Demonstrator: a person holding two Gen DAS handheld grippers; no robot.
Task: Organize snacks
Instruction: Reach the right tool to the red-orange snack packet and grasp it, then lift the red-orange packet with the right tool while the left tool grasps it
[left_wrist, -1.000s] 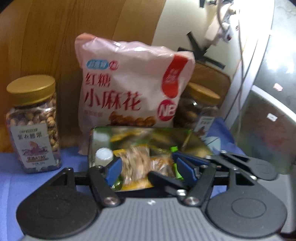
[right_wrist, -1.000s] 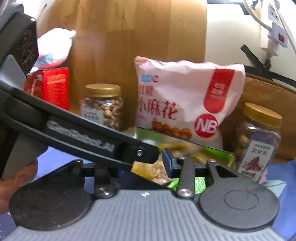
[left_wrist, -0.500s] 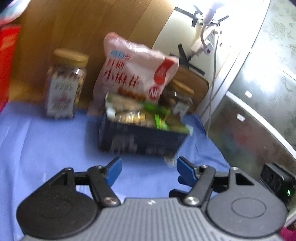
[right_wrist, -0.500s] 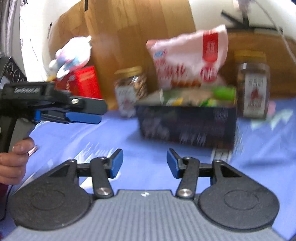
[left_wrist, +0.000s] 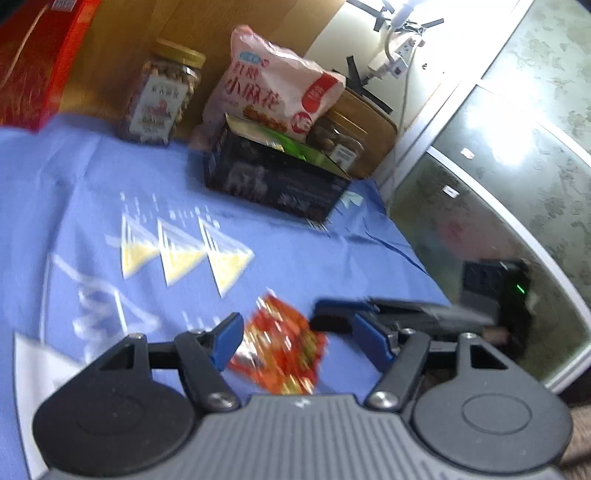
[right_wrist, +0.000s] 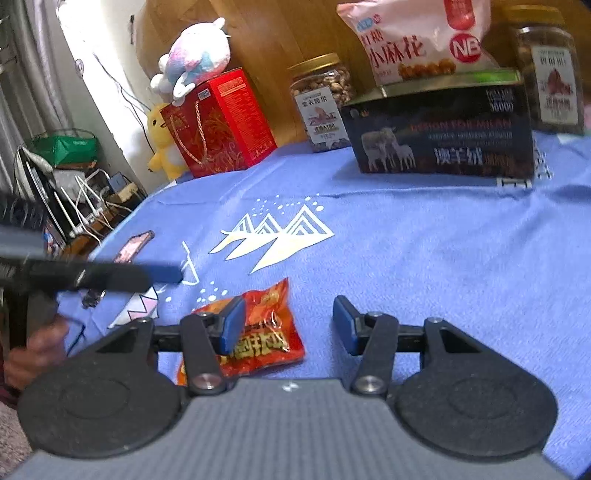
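Observation:
A red snack packet (left_wrist: 280, 354) (right_wrist: 266, 332) lies flat on the blue cloth (left_wrist: 92, 177) near its front edge. My left gripper (left_wrist: 299, 338) is open and hovers just short of the packet, which shows between its blue fingers. My right gripper (right_wrist: 289, 328) is open too, and its left finger overlaps the packet's edge in its own view. Each gripper shows in the other's view, the right gripper (left_wrist: 369, 314) to the right of the packet and the left gripper (right_wrist: 110, 275) to its left. A dark box (left_wrist: 273, 181) (right_wrist: 439, 136) filled with snack packets stands at the back.
Behind the box are a pink snack bag (right_wrist: 417, 40) and two gold-lidded nut jars (right_wrist: 321, 99) (right_wrist: 550, 70). A red gift box (right_wrist: 218, 122) with plush toys (right_wrist: 195, 62) stands at the back left. A phone (right_wrist: 133, 245) lies at the cloth's left edge. A glass cabinet (left_wrist: 517, 184) is on the right.
Both grippers have drawn back from the dark box to the near part of the cloth, and the red packet has come into view. The right gripper's jaws stand wider than before.

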